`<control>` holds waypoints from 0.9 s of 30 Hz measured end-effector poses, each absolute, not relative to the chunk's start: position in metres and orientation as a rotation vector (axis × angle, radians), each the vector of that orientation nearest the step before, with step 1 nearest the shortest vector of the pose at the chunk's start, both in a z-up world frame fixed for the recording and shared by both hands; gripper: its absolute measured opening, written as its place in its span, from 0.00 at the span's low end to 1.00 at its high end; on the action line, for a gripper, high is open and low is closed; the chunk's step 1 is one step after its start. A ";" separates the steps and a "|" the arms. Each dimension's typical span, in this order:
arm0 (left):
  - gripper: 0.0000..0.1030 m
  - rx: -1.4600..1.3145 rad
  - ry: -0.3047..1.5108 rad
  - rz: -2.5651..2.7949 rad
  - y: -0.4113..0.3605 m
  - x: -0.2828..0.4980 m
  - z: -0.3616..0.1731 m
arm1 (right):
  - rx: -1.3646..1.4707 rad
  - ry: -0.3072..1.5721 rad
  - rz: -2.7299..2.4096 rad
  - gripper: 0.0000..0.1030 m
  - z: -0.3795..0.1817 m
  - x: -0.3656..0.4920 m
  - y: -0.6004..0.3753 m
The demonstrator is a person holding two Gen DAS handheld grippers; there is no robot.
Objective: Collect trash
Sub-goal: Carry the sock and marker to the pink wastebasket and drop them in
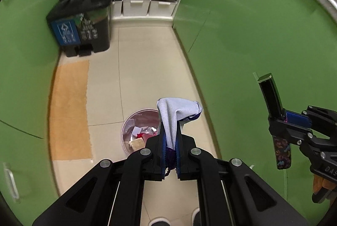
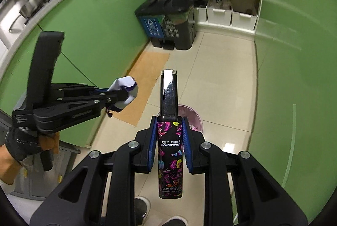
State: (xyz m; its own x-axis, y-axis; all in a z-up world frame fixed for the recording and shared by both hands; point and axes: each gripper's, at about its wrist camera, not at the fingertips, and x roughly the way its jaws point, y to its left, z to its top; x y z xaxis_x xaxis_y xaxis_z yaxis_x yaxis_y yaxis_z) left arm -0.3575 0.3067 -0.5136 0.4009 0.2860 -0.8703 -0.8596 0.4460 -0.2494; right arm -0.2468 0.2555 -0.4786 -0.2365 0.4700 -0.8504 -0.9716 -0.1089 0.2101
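Observation:
My left gripper (image 1: pixel 170 131) is shut on a pale blue cloth pouch (image 1: pixel 177 112) with a purple cord hanging between the jaws. It hangs above a small round pink bin (image 1: pixel 134 129) on the floor, which holds several scraps. In the right wrist view the left gripper (image 2: pixel 124 97) with the pouch (image 2: pixel 126 87) is at the left, held by a gloved hand. My right gripper (image 2: pixel 169 120) is shut on a tall black hair cream tube (image 2: pixel 169 148) with a colourful print and a shiny cap. The pink bin (image 2: pixel 194 118) shows just behind it. The right gripper (image 1: pixel 280 120) with the tube (image 1: pixel 271 95) appears at the far right of the left wrist view.
A black two-part pedal bin (image 1: pixel 84 26) stands at the far end by green cabinets (image 1: pixel 252 36). An orange mat (image 1: pixel 69 110) lies along the left cabinets. White boxes (image 1: pixel 137 7) sit on a low shelf, with a basin and a pot above. Shoes (image 2: pixel 141 209) show at the bottom.

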 end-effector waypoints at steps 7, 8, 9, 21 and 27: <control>0.94 -0.808 0.854 0.863 0.320 -0.361 -0.569 | -0.763 0.971 1.628 0.22 -0.545 -0.249 0.276; 0.94 -0.811 0.856 0.874 0.323 -0.364 -0.572 | -0.766 0.972 1.629 0.22 -0.549 -0.249 0.279; 0.94 -0.820 0.852 0.880 0.326 -0.368 -0.576 | -0.770 0.976 1.634 0.22 -0.556 -0.250 0.282; 0.94 -0.883 0.757 0.987 0.327 -0.422 -0.565 | -0.841 1.011 1.707 0.23 -0.596 -0.280 0.313; 0.94 -0.877 0.745 1.027 0.325 -0.439 -0.569 | -0.831 0.965 1.700 0.97 -0.619 -0.289 0.323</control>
